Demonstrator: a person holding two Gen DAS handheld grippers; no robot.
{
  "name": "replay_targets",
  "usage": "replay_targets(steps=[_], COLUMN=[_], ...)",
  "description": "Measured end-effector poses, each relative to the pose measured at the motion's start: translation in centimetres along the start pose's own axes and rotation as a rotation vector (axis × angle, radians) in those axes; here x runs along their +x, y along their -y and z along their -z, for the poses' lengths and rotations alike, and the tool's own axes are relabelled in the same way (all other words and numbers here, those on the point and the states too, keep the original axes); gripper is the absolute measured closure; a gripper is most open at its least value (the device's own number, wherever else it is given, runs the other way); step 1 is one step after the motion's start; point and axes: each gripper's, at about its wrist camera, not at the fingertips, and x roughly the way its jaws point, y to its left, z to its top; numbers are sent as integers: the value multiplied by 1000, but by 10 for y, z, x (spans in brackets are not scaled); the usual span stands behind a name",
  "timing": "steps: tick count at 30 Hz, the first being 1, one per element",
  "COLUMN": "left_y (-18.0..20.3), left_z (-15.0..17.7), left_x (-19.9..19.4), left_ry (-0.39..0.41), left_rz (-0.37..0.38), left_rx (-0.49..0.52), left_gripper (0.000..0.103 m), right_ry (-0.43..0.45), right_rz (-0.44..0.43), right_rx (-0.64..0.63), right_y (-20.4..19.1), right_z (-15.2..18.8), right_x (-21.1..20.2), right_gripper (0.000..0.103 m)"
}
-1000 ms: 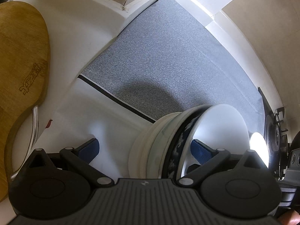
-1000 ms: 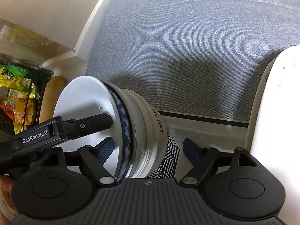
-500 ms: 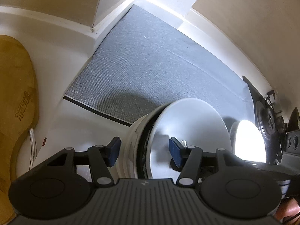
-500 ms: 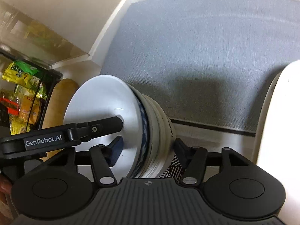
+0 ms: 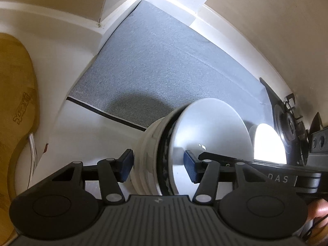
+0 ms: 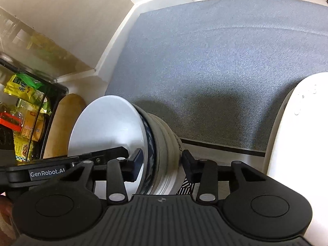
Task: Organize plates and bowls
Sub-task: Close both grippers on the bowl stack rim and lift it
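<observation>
A stack of nested bowls [image 5: 184, 147], white outside with a dark blue patterned one between, is held in the air above the white counter. My left gripper [image 5: 157, 164] is shut on one side of the stack's rim, one pad outside and one inside. My right gripper [image 6: 162, 164] is shut on the opposite side of the same stack [image 6: 127, 135]. The top bowl's inside is plain white. Each gripper's fingers show in the other's view.
A grey mat [image 5: 168, 67] covers the counter ahead, up to the wall corner. A wooden cutting board [image 5: 14, 94] stands at the left. A stove burner [image 5: 287, 121] is at the right. A white appliance [image 6: 297, 143] is at the right, and a snack rack [image 6: 24, 110] at the left.
Both grippers have closed in on the bowl stack and lifted it. The mat now lies farther below and the view reaches farther towards the wall.
</observation>
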Motion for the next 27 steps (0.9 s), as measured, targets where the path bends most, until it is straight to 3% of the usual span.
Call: replay_targets(steps=[9, 12, 15, 27], left_y=[-13, -18, -21, -28], left_z=[11, 13, 13, 14], left_x=[-6, -5, -4, -9], left_ry=[-15, -27, -40, -27], left_rz=[32, 76, 107, 132], left_rx=[-47, -81, -111, -130], left_gripper=[46, 46, 45, 46], right_ry=[6, 53, 132, 147], right_rz=[-107, -123, -136, -119], right_rx=[72, 74, 72, 86], right_y=[25, 29, 30, 26], right_z=[-2, -1, -1, -11], right_x=[10, 10, 2, -1], right_gripper=[43, 47, 61, 63])
